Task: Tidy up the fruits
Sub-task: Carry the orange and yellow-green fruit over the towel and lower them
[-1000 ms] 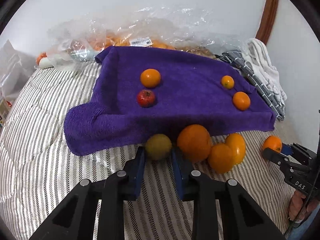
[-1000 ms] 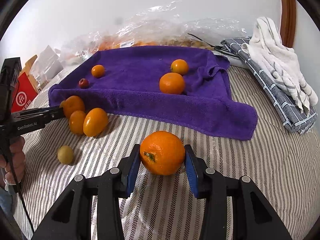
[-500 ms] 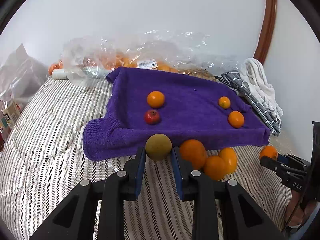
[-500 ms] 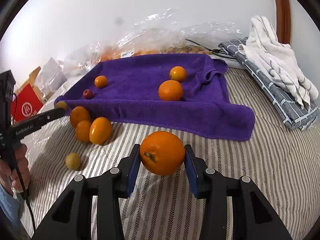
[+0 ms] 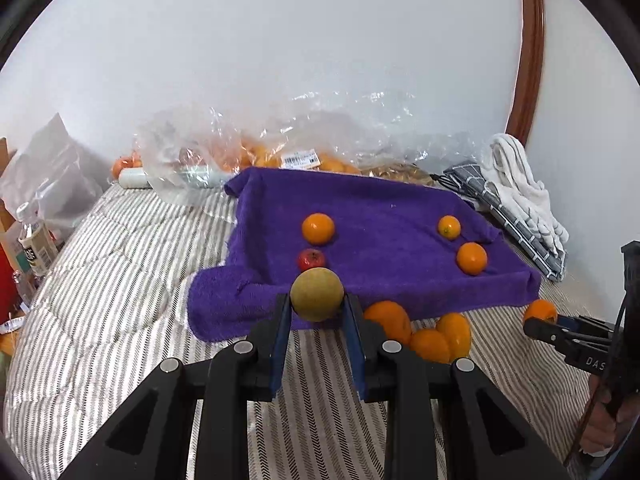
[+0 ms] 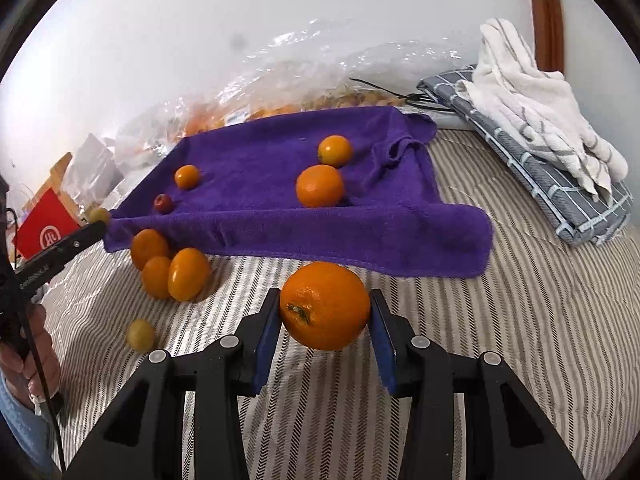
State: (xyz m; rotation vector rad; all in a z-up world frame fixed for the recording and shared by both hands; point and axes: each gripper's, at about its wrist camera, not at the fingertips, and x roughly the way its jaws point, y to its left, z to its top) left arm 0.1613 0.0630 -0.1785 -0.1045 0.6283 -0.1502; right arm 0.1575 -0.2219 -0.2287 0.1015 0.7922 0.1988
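yellow-green fruit (image 5: 317, 294) pinched in left tongs (image 5: 316, 312), raised before purple towel (image 5: 380, 240) | large orange (image 6: 325, 306) clamped in right tongs (image 6: 325, 320), above striped bed (image 6: 520, 320) | three oranges (image 6: 170, 270) at 9 o'clock of it | "DAS" on right tongs; towel fruit at 12

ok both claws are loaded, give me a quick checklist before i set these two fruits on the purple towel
1. Left claw shut on the small yellow-green round fruit: ok.
2. Right claw shut on the large orange: ok.
3. Both fruits clear of the striped bedding: ok.
4. Bare room on the purple terry towel between its four fruits: ok.
5. Towel lying flat: not ok, its edges are folded and rumpled.
6. Loose fruit left on the bedding, three orange fruits and a small yellow-green one: not ok.
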